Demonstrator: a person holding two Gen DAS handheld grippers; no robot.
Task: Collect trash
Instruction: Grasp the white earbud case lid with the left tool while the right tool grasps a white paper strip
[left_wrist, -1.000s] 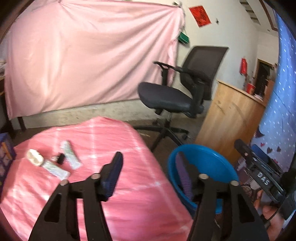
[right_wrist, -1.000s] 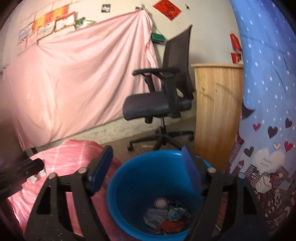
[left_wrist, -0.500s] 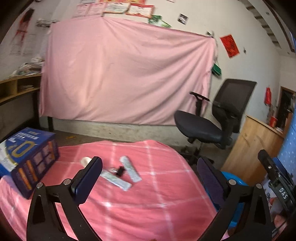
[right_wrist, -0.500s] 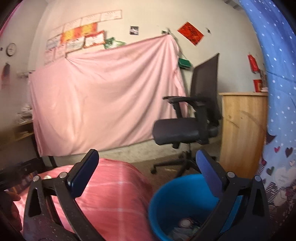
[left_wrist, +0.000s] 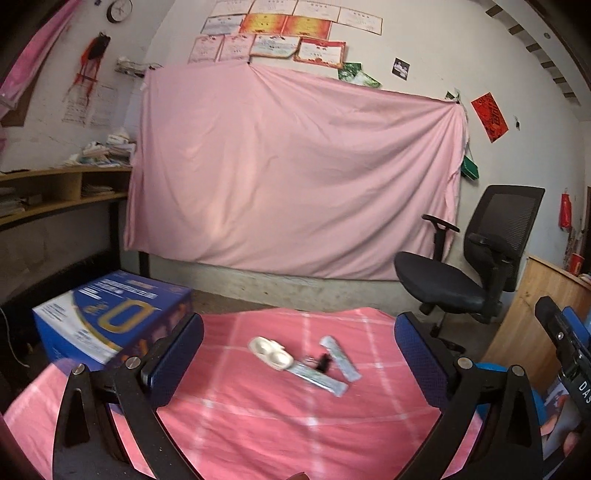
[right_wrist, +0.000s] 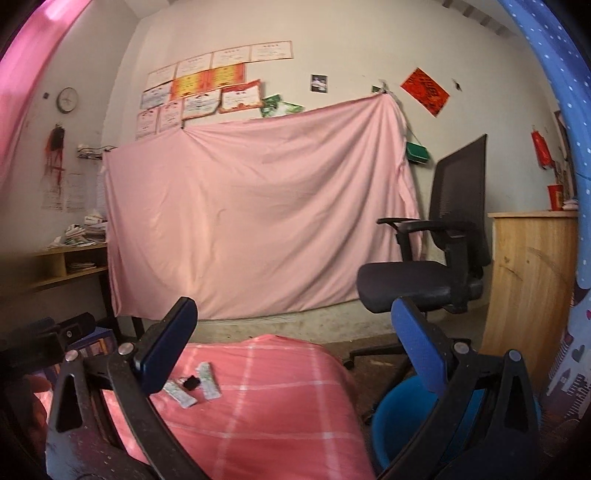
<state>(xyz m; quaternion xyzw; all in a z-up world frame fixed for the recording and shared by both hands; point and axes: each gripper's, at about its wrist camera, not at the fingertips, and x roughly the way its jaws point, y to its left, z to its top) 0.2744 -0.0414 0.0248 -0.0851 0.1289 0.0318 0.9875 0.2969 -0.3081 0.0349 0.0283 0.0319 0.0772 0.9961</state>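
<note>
Left wrist view shows the left gripper (left_wrist: 299, 341) with its jaws spread wide apart and nothing between them. They have just been opening. It points at a pink checked cloth (left_wrist: 258, 424) with a small bunch of trash on it. There is a white double-cup piece (left_wrist: 271, 352), two long silvery packets (left_wrist: 321, 378) (left_wrist: 341, 358) and a little black clip (left_wrist: 323, 363) between the packets. All of it lies close together, well ahead of the gripper tips.

Right wrist view shows the right gripper (right_wrist: 297, 347) open wide too, and empty. Its jaws have also just been opening. The blue bin (right_wrist: 402, 417) stands on the floor to the right, just beside the edge of the cloth. I cannot see inside the bin from here.

What could go wrong? The packets are flat and thin. I think the pads could slide over them and pinch the soft cloth instead. Then the cloth would lift and the other bits would roll or slip away. The things touch or nearly touch, so closing on one could push the clip or the white piece aside. The clip is tiny and could slip out of wide pads on the way to the bin. The bin sits low, beside the cloth, so a piece dropped too early could land on the floor. The two grippers are close, and they could bump if both reach for the same little pile. The blue box (left_wrist: 110, 317) at the left is near the left gripper and could be knocked.
</note>
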